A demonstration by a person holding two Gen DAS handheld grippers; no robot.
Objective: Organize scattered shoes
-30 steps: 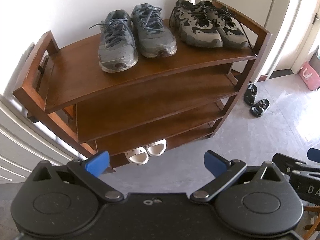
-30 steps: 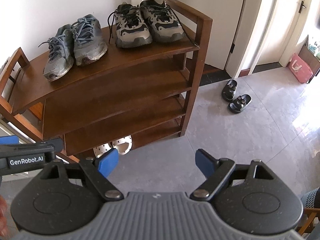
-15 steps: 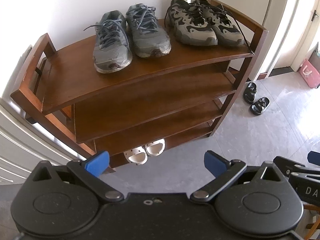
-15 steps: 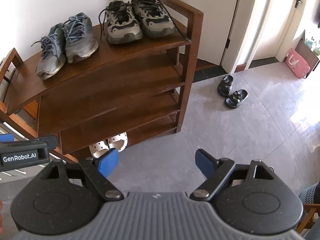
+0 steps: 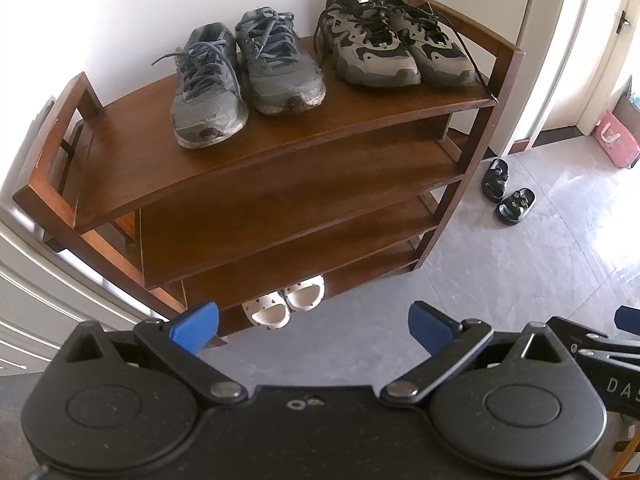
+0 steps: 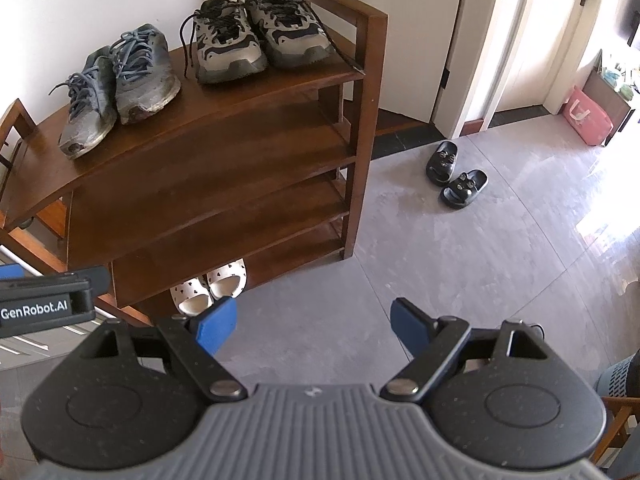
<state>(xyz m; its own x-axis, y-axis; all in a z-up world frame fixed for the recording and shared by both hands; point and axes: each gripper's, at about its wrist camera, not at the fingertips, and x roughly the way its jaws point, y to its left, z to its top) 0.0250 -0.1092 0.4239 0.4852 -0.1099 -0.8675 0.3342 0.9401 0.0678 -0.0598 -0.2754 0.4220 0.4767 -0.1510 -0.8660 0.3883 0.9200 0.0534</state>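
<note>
A brown wooden shoe rack (image 5: 304, 184) (image 6: 224, 168) stands against the white wall. On its top shelf sit a pair of worn grey-blue sneakers (image 5: 244, 76) (image 6: 116, 84) and a pair of grey-black sneakers (image 5: 396, 48) (image 6: 260, 36). White slippers (image 5: 284, 300) (image 6: 210, 286) poke out from under the lowest shelf. Two small black sandals (image 5: 506, 192) (image 6: 454, 174) lie on the grey floor right of the rack. My left gripper (image 5: 312, 324) hangs open above the floor, nothing between its blue pads. My right gripper (image 6: 312, 324) is open too, and empty.
A pink bag (image 5: 616, 140) (image 6: 588, 120) leans by a doorway at the far right. White door frames (image 6: 480, 40) rise behind the sandals. White cabinet fronts (image 5: 24, 300) stand left of the rack. A dark stool edge (image 6: 620, 376) shows at the lower right.
Both views have drifted slightly to the right, so the rack and sandals sit further left in the right wrist view. Both grippers stay open and empty; no shoe has moved.
</note>
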